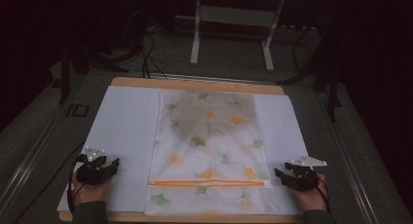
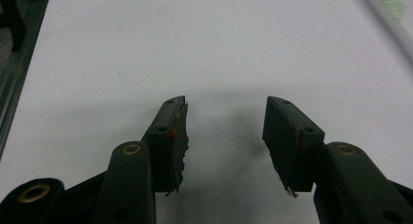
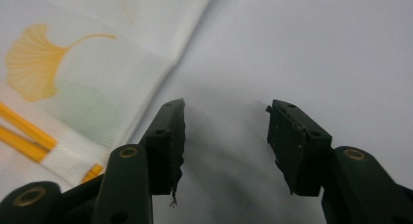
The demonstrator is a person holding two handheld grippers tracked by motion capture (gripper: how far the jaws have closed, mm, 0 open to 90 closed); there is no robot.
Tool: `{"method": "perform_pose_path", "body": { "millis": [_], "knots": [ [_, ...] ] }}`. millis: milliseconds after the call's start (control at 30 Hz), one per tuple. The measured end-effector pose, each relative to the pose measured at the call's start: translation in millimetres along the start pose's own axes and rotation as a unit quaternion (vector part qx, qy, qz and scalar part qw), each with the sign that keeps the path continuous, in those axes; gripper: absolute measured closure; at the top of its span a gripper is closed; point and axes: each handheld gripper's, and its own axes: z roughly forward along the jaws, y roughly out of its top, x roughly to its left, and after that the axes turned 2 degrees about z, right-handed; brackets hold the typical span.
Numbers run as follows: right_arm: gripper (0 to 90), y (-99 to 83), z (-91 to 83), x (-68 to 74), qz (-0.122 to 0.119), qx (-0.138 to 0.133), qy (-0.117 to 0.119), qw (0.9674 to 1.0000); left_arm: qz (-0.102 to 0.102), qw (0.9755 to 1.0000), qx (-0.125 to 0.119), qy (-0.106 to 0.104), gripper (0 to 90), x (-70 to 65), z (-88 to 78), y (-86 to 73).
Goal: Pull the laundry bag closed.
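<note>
Thin, sheer-looking mesh bag (image 1: 209, 151) with ginkgo-leaf print and orange zipper (image 1: 209, 183) is lying flat mid-table, maybe holding something grey. Left gripper (image 1: 104, 164) and right gripper (image 1: 284, 174) are resting either side, jaws apart, empty.

text: none legible | labels: none | brands: none | numbers: none | signs: none

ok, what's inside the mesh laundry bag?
Through the leaf-print bag, a grey rounded mass shows in the far half, likely folded fabric; the mesh blurs what it is. The near half looks flat and empty. The orange zipper runs across near the front edge.
</note>
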Motion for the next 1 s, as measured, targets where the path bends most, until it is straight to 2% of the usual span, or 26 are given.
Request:
{"method": "perform_pose_path", "body": {
  "millis": [67, 100, 133, 233, 267, 333, 533, 600, 800, 900, 1000],
  "knots": [
    [50.0, 0.8, -0.9, 1.5, -0.006, 0.002, 0.0, 1.0, 0.013, 0.9999, -0.002, -0.01, 52.9, -0.8, -1.9, 0.1],
    [50.0, 0.8, -0.9, 1.5, -0.006, 0.002, 0.0, 1.0, 0.013, 0.9999, -0.002, -0.01, 53.2, -0.8, -1.9, 0.1],
    [50.1, 1.3, -1.2, 2.4, -0.01, 0.003, 0.007, 0.9999, 0.022, 0.9996, -0.002, -0.016, 53.3, -1.2, -2.7, -0.1],
    [50.2, 2.3, -1.1, 2.8, -0.012, 0.003, 0.015, 0.9998, 0.026, 0.9994, -0.003, -0.021, 53.7, -1.3, -3.1, -0.7],
    [50.2, 2.5, -1.0, 2.9, -0.013, 0.002, 0.018, 0.9998, 0.026, 0.9992, 0.001, -0.032, 53.6, -0.8, -2.6, -1.2],
    [50.3, 3.8, -1.0, 3.8, -0.017, 0.004, 0.021, 0.9996, 0.036, 0.9987, 0.002, -0.035, 53.3, -2.5, -3.9, -2.4],
    [49.3, 8.7, -1.4, 8.1, -0.036, 0.009, 0.032, 0.9988, 0.053, 0.9974, 0.002, -0.05, 56.1, -5.6, -5.9, -1.4],
    [47.1, 12.5, -2.4, 13.1, -0.051, 0.013, 0.034, 0.998, 0.066, 0.9963, 0.007, -0.055, 57.0, -5.7, -6.1, -1.2],
    [46.4, 20.9, -7.4, 18.8, -0.071, 0.016, 0.049, 0.9962, 0.066, 0.996, 0.005, -0.06, 57.6, -3.9, -8.0, -0.4],
    [45.9, 25.7, -8.1, 22.0, -0.08, 0.018, 0.059, 0.9949, 0.065, 0.9959, 0.009, -0.061, 57.2, -3.5, -8.8, -0.4],
    [45.9, 29.0, -7.8, 24.9, -0.087, 0.018, 0.057, 0.9944, 0.067, 0.9952, 0.018, -0.068, 58.4, -4.2, -8.6, -0.8]
  ]
}}
